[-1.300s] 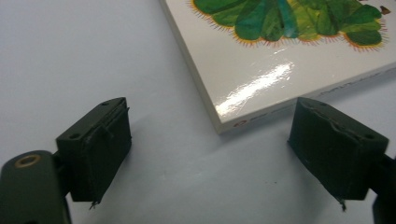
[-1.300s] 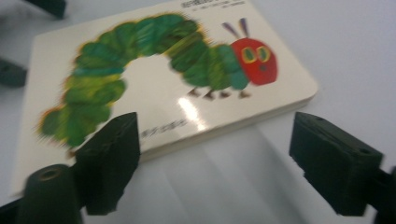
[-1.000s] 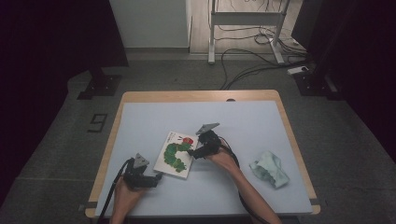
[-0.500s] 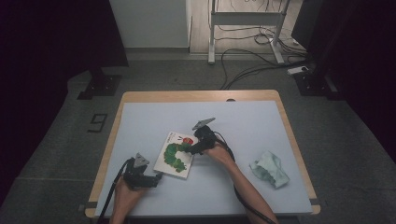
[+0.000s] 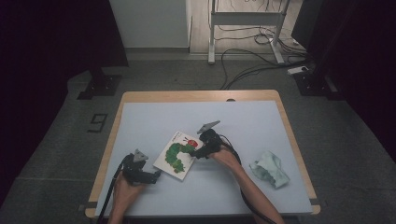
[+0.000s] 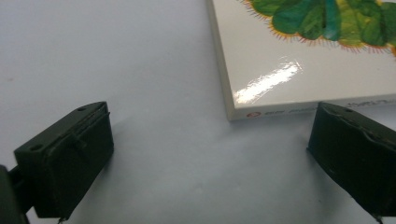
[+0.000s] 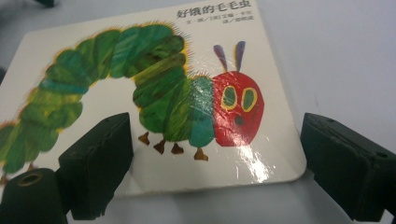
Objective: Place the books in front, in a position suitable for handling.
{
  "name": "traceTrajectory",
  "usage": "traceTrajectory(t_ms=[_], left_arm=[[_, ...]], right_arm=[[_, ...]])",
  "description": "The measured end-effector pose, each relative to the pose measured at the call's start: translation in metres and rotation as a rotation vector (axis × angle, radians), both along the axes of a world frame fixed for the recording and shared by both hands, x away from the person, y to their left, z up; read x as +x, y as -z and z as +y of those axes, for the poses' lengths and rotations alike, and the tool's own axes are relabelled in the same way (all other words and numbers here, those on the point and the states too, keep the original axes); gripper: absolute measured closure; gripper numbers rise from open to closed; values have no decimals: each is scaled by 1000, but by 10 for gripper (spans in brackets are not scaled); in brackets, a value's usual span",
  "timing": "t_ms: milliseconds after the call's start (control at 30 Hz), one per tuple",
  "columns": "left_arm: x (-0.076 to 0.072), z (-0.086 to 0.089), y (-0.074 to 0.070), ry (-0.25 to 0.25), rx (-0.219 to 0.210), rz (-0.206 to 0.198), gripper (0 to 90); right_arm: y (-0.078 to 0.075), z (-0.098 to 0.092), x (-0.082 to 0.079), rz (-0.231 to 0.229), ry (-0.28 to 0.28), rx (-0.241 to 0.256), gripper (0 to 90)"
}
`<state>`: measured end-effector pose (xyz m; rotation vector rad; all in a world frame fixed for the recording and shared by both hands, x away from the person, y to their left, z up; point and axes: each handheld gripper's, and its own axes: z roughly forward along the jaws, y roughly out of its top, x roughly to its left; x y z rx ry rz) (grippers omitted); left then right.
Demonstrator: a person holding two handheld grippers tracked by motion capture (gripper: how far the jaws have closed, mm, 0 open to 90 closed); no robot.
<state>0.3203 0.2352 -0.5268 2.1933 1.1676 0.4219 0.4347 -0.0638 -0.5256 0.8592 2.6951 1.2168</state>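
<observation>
Here's the board book (image 5: 178, 154) lying flat, cover up, a little left of the middle of the pale blue bench (image 5: 154, 119), and it sits skewed: in the high view its long axis runs on a diagonal from the near-left toward the far-right, not square to the bench edges. The caterpillar on the cover follows that line, green body trailing toward the near end, red head up at the far end, close beside the right gripper (image 5: 200, 152). That right gripper is at the book's far right corner, jaws spread wide with nothing between them; in the right gripper view the book (image 7: 154, 98) lies straight ahead, one jaw over the cover near the caterpillar's feet, the other out past the rounded corner over bare bench, and the printed title runs along the edge farthest from the camera. Over on the other side, the left gripper (image 5: 155, 174) rests low at the book's near corner, just beside it, also wide open and empty; in the left gripper view the book (image 6: 308, 56) shows its thick pale edge and a glossy glare on the cover, one jaw close by that edge, the other well off over plain bench. A crumpled pale green cloth (image 5: 270, 168) lies well apart on the right.
</observation>
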Motion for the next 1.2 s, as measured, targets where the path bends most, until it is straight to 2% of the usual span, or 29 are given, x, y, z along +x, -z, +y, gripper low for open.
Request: traceTrajectory(t_ms=[200, 333, 400, 467, 533, 600, 667, 867, 1000, 1133, 1167, 1200], left_arm=[[9, 1, 0, 6, 2, 0, 0], [16, 2, 0, 50, 9, 5, 0], [17, 2, -1, 57, 9, 6, 0], [17, 2, -1, 64, 13, 6, 0], [16, 1, -1, 67, 13, 7, 3], [15, 1, -2, 79, 8, 2, 18], [14, 1, -3, 91, 6, -2, 83], [10, -2, -4, 113, 3, -15, 154], [8, -2, -5, 162, -12, -26, 242], [9, -2, -5, 188, -23, -27, 263], [10, -2, -5, 204, -34, -21, 256], [11, -4, -3, 256, -97, 6, 217]], right_arm=[[0, -13, -15, -1, 18, 3, 98], [1, -23, -28, -4, 21, 9, 97], [1, -24, -31, -6, 22, 7, 98], [2, -27, -42, -31, 26, -6, 96], [3, -29, -48, -26, 38, 1, 92], [3, -30, -50, -28, 37, 3, 92], [3, -34, -57, -23, 40, 13, 92], [3, -40, -68, -22, 39, 17, 94], [4, -43, -76, -43, 35, 8, 105], [5, -44, -78, -63, 28, -5, 109], [4, -45, -78, -67, 22, -10, 116], [4, -46, -78, -67, 20, -8, 122]])
